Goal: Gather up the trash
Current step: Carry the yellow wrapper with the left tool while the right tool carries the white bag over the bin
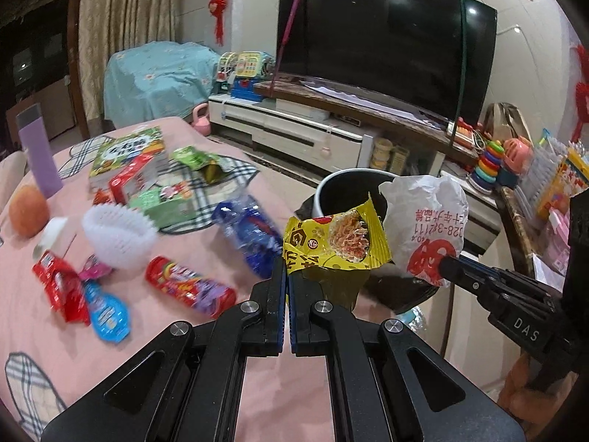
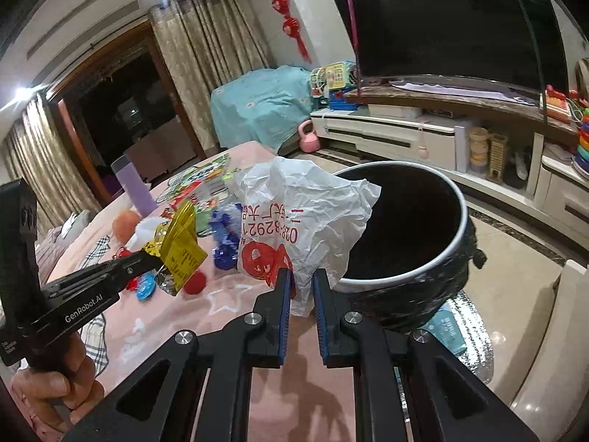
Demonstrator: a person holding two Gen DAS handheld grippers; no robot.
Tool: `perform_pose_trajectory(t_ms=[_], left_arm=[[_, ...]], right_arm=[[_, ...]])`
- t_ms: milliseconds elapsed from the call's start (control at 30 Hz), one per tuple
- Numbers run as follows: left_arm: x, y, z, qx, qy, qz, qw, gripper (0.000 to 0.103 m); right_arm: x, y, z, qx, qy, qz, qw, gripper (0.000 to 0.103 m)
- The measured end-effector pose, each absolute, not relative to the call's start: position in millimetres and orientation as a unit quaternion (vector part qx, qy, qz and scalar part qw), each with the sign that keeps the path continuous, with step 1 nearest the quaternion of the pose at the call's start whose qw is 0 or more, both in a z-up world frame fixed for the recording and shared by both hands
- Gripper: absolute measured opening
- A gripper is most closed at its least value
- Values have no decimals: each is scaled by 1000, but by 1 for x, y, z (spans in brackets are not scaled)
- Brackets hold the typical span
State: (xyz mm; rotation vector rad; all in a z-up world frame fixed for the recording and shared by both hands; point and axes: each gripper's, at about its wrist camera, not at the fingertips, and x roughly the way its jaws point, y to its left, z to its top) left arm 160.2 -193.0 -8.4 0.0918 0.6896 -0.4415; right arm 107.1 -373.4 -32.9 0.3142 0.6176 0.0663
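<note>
My left gripper [image 1: 286, 263] is shut on a yellow snack wrapper [image 1: 335, 241], held up near the table's edge. My right gripper [image 2: 303, 276] is shut on a crumpled white plastic bag with red print [image 2: 302, 213]. Both pieces hang close to the round bin lined with a black bag [image 2: 462, 217], which stands just past the table edge; the white bag overlaps its near rim. In the left wrist view the white bag [image 1: 427, 221] and the right gripper [image 1: 447, 263] sit to the right of the wrapper, in front of the bin [image 1: 331, 184]. The right wrist view shows the left gripper [image 2: 154, 256] with the wrapper [image 2: 180, 250].
Several wrappers lie on the pink tablecloth [image 1: 147, 331]: a red tube [image 1: 189, 283], a blue packet [image 1: 250, 235], a white paper cup liner [image 1: 117, 235], green boxes [image 1: 129, 154]. An orange [image 1: 27, 210] and a purple bottle [image 1: 38, 151] stand at the left. A TV [image 1: 383, 40] and cabinet lie beyond.
</note>
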Motion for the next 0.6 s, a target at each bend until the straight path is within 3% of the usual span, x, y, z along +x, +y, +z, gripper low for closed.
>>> perform_pose_trajectory(t_ms=[600], left_arm=[[192,-248,-13,73,345,-231,907,1]], right_arm=[[126,-420,-35,154,317,-5,936,13]])
